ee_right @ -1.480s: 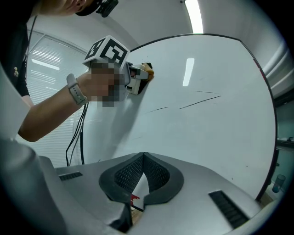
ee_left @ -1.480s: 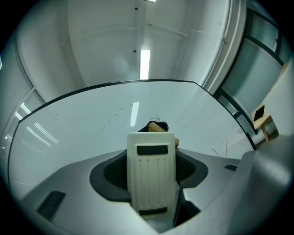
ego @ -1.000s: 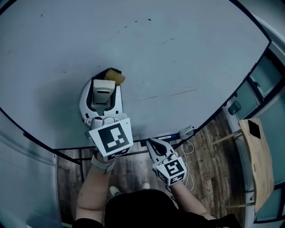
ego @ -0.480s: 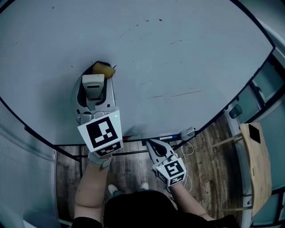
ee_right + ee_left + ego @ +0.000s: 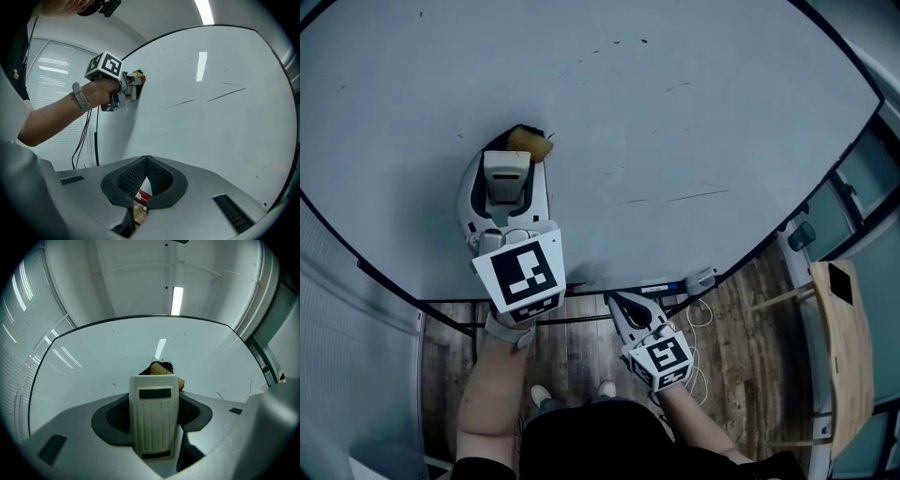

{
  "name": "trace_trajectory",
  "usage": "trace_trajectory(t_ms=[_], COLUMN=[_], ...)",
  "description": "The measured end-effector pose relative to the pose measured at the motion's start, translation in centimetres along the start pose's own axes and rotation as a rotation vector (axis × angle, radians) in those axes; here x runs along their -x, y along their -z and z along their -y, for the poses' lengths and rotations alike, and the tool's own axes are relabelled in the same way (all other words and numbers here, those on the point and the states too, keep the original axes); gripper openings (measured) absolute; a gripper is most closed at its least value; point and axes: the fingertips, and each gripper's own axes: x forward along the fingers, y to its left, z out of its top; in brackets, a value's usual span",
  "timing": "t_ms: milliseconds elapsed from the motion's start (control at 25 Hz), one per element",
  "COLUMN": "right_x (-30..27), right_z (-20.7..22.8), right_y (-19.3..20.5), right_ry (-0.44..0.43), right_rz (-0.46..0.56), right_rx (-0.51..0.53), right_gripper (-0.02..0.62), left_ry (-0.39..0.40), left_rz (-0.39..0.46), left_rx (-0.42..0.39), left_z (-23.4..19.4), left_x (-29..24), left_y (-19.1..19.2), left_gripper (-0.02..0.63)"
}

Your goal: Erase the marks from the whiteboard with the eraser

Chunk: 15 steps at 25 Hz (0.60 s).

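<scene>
Left tongs [image 5: 508,167]: left of centre in the head view, clenched on the eraser and aimed up at the board.
Eraser [image 5: 529,142]: cream ribbed body with a tan, black-edged end; the tan end was pressed on the board just above the tong tips.
Whiteboard [image 5: 703,103]: large pale board with a dark rim, filling the upper frame.
Marks: a few short dark flecks [image 5: 614,42] along the top; two long thin strokes [image 5: 667,198] right of centre, well apart from the eraser.
Right tongs [image 5: 615,300]: low in the frame, at the board's lower edge, tips closed together with nothing between them.
Board ledge: a blue marker [image 5: 658,286] and a small pale object [image 5: 696,277] lay just right of the right tongs.
Wooden floor [image 5: 741,319]: lower right, below the board.
</scene>
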Motion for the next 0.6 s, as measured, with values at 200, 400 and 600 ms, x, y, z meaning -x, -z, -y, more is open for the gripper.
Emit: trace_trajectory(t_ms=[200, 400, 600], right_x=[-0.4, -0.9, -1.6], right_z=[-0.9, -1.8, -2.3], right_y=[0.3, 0.4, 0.9], right_ry=[-0.026, -0.049, -0.065], right_rz=[-0.010, -0.014, -0.020], right_rx=[0.001, 0.003, 0.002], right_gripper=[0.028, 0.028, 0.028], left_ry=[-0.030, -0.025, 0.030], left_rz=[-0.079, -0.191, -0.289], left_rx=[0.020, 0.031, 0.097], left_z=[-1.1, -1.6, -1.1], left_x=[1.7, 3.4, 5.9], left_y=[4.3, 9.1, 13.8], left_gripper=[0.267, 0.267, 0.270])
